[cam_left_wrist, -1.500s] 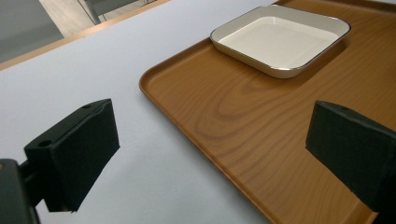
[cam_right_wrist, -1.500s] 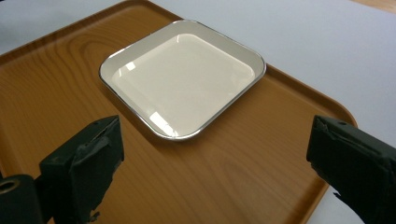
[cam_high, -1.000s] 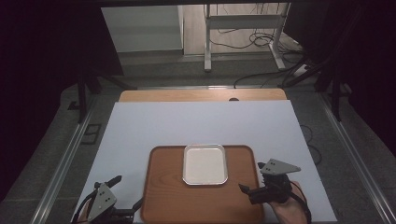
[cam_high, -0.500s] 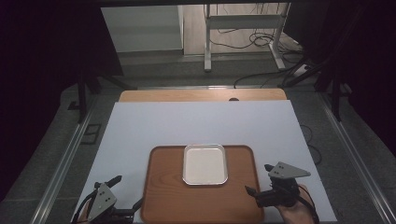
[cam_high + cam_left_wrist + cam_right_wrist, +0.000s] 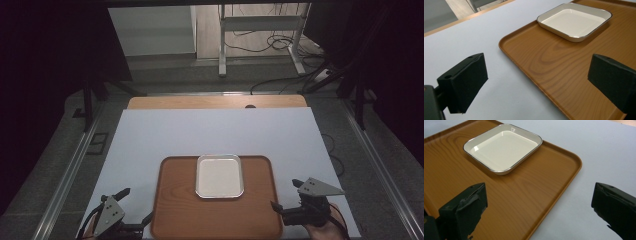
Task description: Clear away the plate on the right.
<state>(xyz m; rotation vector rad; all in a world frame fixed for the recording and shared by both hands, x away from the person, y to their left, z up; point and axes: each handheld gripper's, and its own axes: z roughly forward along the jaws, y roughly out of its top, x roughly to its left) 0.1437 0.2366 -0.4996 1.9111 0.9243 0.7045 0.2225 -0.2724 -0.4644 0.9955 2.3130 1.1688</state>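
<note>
Since a second ago we see the right tongs (image 5: 286,196) drawn back toward the near edge and a little outward, off the tray's right side, while the left tongs (image 5: 134,206) have kept their place at the near left corner.

We can read no brand or writing anywhere; a tiny mark sits on the far inner wall of the dish (image 5: 503,146), too small for us to make out.

The tray (image 5: 215,215) is a rounded rectangle of wood grain with a low raised lip, lying on the pale, matte sheet that covers the tabletop (image 5: 210,132). The dish is a shallow, glossy, cream square with rounded corners and a thin dark rim, resting in the far middle of the tray and bare inside.

Both tongs have blocky black jaws spread wide with nothing between them. In the left gripper view one jaw hangs over the sheet and the other over the tray's corner; in the right gripper view the jaws likewise straddle the tray's edge.
</note>
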